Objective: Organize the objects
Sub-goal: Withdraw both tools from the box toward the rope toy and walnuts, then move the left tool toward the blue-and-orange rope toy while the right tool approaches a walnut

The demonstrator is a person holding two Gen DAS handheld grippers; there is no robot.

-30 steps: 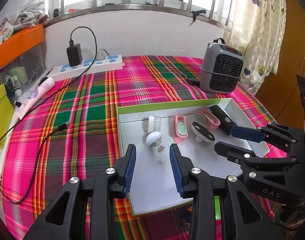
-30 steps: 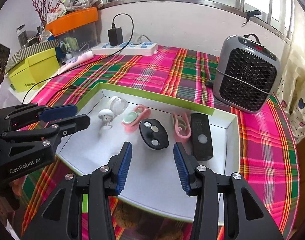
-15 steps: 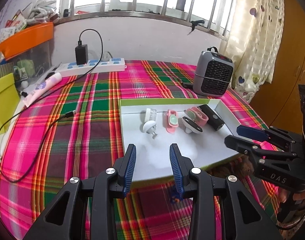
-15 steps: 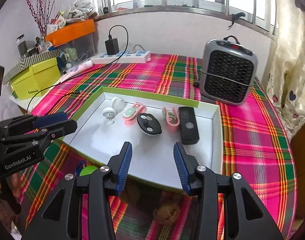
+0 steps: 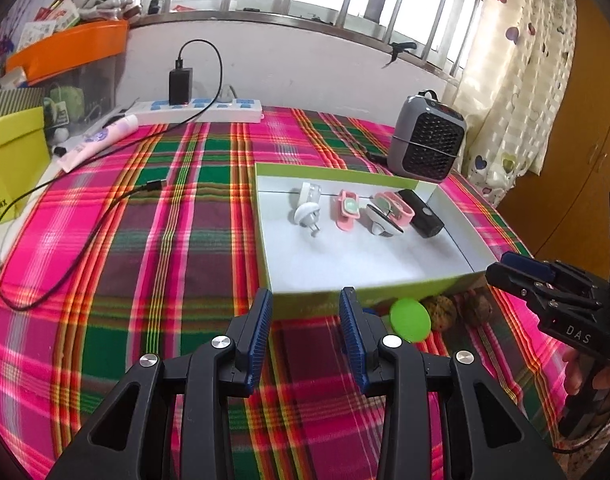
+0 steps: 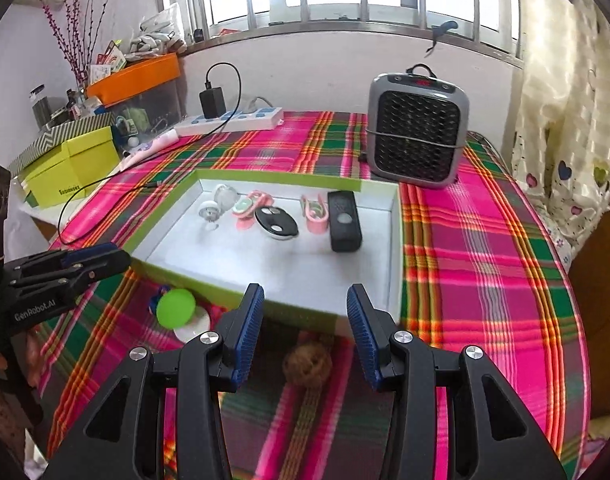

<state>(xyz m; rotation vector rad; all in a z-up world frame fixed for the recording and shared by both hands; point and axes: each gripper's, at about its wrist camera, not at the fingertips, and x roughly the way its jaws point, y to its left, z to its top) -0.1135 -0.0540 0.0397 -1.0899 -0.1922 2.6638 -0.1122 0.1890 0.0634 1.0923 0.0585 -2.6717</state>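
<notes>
A green-rimmed white tray (image 5: 357, 258) (image 6: 273, 264) lies on the plaid cloth. It holds a white knob piece (image 5: 307, 212) (image 6: 209, 210), a pink case (image 5: 347, 210) (image 6: 247, 208), a black-and-white oval device (image 5: 383, 220) (image 6: 276, 221), a second pink case (image 6: 315, 210) and a black remote (image 5: 421, 214) (image 6: 345, 220). A green disc (image 5: 410, 319) (image 6: 176, 308) and brown balls (image 5: 439, 308) (image 6: 307, 364) lie in front of the tray. My left gripper (image 5: 305, 336) and right gripper (image 6: 304, 332) are open and empty, short of the tray's near edge.
A grey heater (image 5: 425, 142) (image 6: 417, 136) stands behind the tray. A power strip with charger (image 5: 201, 104) (image 6: 229, 118) and its cable (image 5: 65, 240) lie at the left. A yellow box (image 6: 71, 172), an orange bin (image 6: 135, 76) and a tube (image 5: 99, 142) sit at the far left.
Both grippers have pulled back from over the tray toward the near side. The green disc and brown balls in front of the tray have come into view.
</notes>
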